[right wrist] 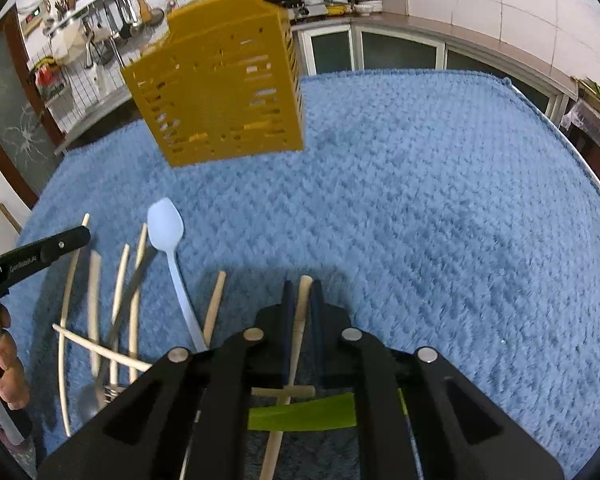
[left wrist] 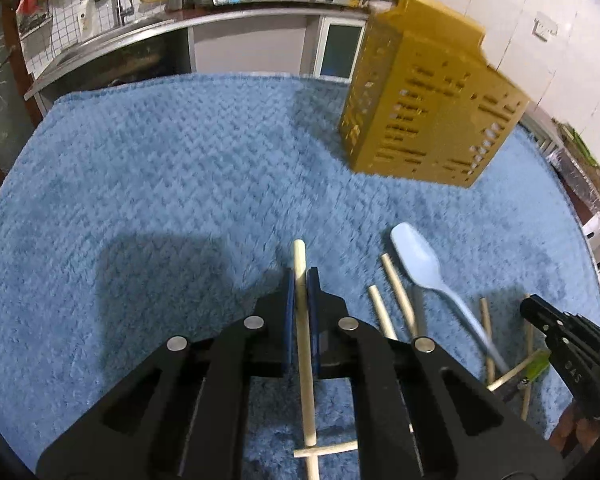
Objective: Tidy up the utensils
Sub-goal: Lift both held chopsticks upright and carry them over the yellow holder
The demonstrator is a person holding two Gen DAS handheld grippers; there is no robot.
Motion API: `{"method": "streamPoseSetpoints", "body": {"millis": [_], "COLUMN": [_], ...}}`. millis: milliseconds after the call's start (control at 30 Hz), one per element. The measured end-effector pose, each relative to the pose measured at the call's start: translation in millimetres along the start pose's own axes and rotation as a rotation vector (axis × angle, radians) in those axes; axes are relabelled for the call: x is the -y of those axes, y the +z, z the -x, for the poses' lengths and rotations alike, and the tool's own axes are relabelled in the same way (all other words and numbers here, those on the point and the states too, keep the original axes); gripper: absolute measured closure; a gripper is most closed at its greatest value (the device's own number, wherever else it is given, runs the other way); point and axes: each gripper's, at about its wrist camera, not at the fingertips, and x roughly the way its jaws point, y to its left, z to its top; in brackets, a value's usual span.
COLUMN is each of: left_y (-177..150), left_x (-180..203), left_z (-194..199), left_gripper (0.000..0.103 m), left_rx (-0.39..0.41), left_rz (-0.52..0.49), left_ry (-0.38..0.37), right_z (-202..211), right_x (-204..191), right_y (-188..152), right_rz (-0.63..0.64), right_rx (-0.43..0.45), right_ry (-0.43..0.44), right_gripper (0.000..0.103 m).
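Wooden chopstick [left wrist: 300, 276] pinched between left claw [left wrist: 301, 280] pads; right claw [right wrist: 302, 292] likewise clamps one [right wrist: 304, 300]. Light, stiff, slippery: grip mid-shaft.

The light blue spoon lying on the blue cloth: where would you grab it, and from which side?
Grip the light blue spoon on its thin straight handle, near the middle, coming down from above with the gripper fingers either side of it. The bowl is wide and rounded, and the handle's lower end runs in among the chopsticks; mid-handle looks clearer. Both grippers already hold a chopstick each.
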Motion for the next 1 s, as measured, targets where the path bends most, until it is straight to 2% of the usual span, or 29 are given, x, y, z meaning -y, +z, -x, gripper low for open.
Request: {"method": "streamPoseSetpoints", "body": {"millis": [133,467,733,900,1000], "left_y": [3.5,15.3,28.4,37.7,45.9], "left_x": [3.1,1.3,5.3,11.4,15.6], "left_z": [19.2,73.0,97.9,110.0,119.1], "left_gripper": [0.098,0.098,0.098,0.098,0.098], "left_rx": [0.054,0.202,0.279,0.327,0.381], "left_rz": [-0.01,0.011,0.011,0.0,-0.007], "left_ry": [-0.009,-0.049,-0.071,-0.075,-0.074], "right_z": [12.2,67.4,89.6,101.4,106.6], "right_x": [-1.0,-3.6,0.6,4.5,4.1], "right_y": [6.5,31.2,53.1,67.0,76.1], "right_rz": [0.005,0.022,0.018,0.009,0.01], "right_rx": [0.045,0.233,0.33,0.426,0.477], "right_ry": [0.008,0.03,0.021,0.042,0.049], "right_gripper": [0.095,0.096,0.097,0.097,0.097]}}
